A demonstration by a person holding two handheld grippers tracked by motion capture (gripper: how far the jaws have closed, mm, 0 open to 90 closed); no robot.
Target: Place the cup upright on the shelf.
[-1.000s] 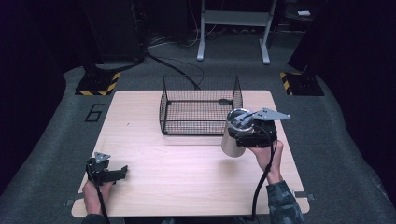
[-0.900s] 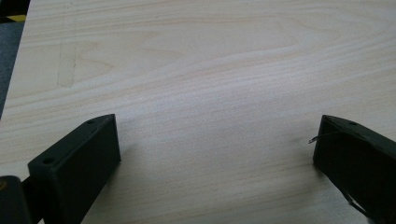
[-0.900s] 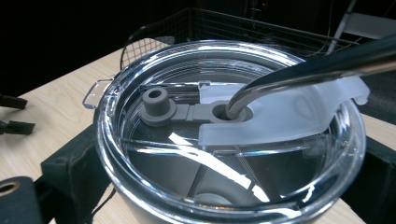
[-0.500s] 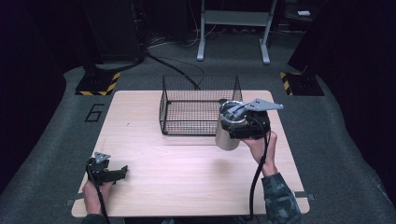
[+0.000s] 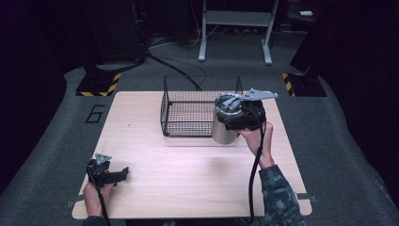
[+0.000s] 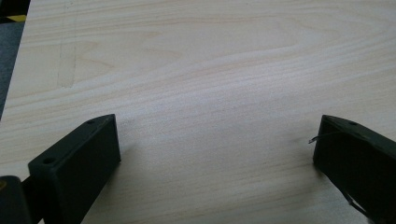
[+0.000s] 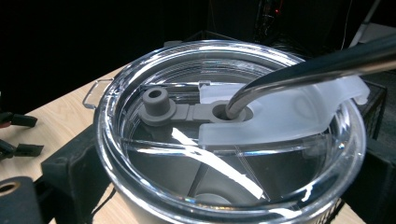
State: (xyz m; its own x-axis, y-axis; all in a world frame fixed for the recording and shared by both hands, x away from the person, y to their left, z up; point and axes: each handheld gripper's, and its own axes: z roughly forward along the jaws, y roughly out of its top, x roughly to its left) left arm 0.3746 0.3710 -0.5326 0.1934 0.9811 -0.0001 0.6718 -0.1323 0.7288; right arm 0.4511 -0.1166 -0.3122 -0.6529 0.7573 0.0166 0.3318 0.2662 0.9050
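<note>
While the right gripper (image 5: 235, 117) is clamping a steel tumbler (image 5: 223, 127) just in front of the wire basket (image 5: 188, 110), the left gripper (image 5: 110, 174) is resting wide open and empty on the table (image 5: 188, 179). Rigid, smooth and probably slippery, the tumbler is best held around its body, below the clear lid (image 7: 229, 126).

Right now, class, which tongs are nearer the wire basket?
Right. The right tongs, gripping the steel tumbler, are at the wire basket's front right corner; the left tongs rest far away.

text: "6" — on the grey floor mat (image 5: 56, 127) | left of table (image 5: 141, 117)
</note>
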